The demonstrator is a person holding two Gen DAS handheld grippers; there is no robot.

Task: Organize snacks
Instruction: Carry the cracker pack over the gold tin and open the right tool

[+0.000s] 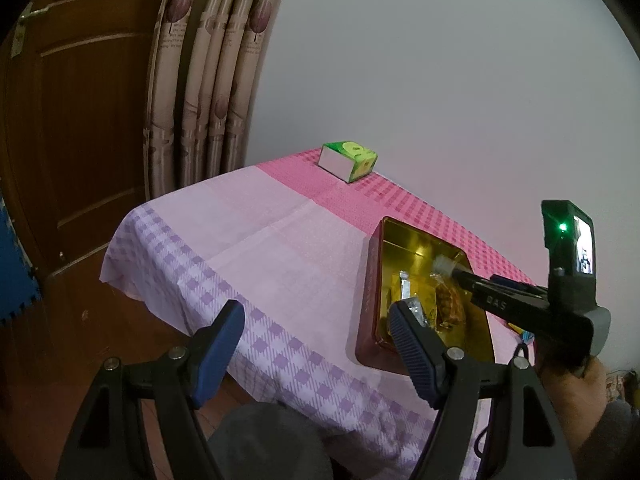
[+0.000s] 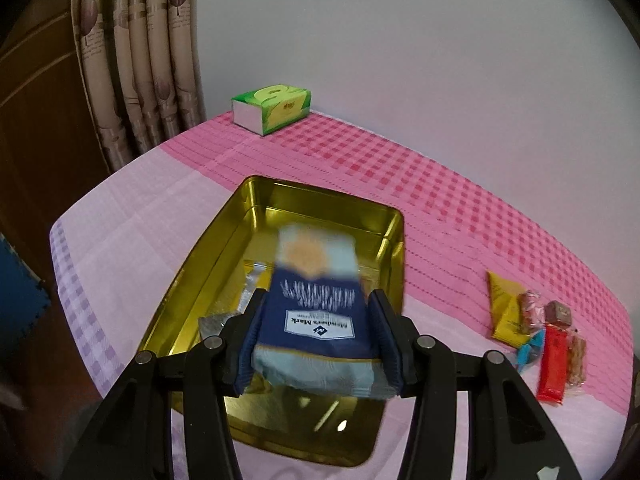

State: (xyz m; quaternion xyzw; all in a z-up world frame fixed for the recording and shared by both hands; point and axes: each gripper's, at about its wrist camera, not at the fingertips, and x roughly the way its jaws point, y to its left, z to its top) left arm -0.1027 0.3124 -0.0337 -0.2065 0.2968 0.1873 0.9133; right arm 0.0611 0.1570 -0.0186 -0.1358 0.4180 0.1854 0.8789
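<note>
A gold-lined tin (image 2: 320, 196) with a dark red outside (image 1: 370, 300) lies open on the pink cloth. My right gripper (image 2: 316, 340) is shut on a blue and pale snack packet (image 2: 316, 300), held just above the tin's inside. A few wrapped snacks (image 1: 436, 300) lie on the tin's floor. In the left wrist view the right gripper (image 1: 456, 272) reaches over the tin from the right. My left gripper (image 1: 316, 332) stands open with nothing between its fingers, near the table's front edge, left of the tin. Loose snacks (image 2: 532, 324) lie on the cloth right of the tin.
A green tissue box (image 2: 272, 108) stands at the far corner of the table (image 1: 240, 232) by the wall. Curtains (image 1: 208, 80) and a wooden door (image 1: 80, 120) are at the left. A blue foam mat (image 1: 12, 264) lies on the floor.
</note>
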